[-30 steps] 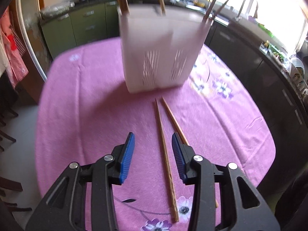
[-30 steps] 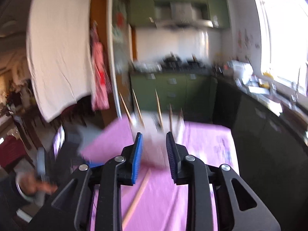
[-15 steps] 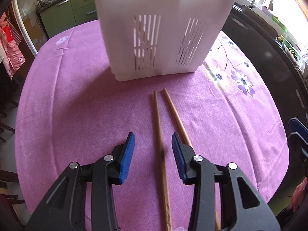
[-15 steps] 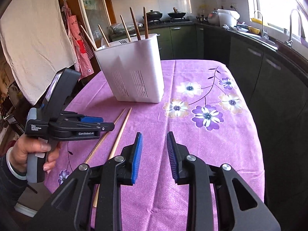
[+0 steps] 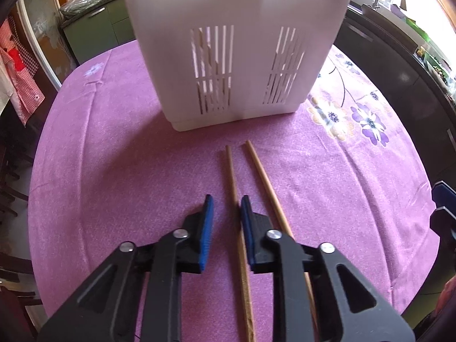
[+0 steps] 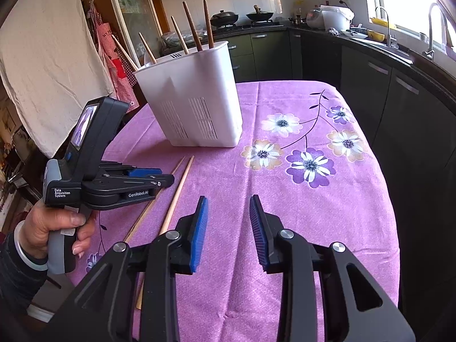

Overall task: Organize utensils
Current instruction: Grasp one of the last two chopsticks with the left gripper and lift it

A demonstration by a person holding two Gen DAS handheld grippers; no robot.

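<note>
Left claw (image 5: 225,213) straddles one chopstick (image 5: 231,171) before the white holder (image 5: 236,57).

Home kitchen. Green cabinets (image 6: 245,54) lined back wall under white tiled splashback; two dark woks (image 6: 242,16) sat on stove. White rice cooker (image 6: 333,17) stood on dark countertop (image 6: 379,48), with sink faucet (image 6: 433,25) below bright window. Red checked apron (image 6: 114,57) hung by doorway. Table wore purple floral tablecloth (image 6: 313,188), holding white slotted utensil holder (image 6: 193,102) with chopsticks upright inside. Dishes sat near sink.
</note>
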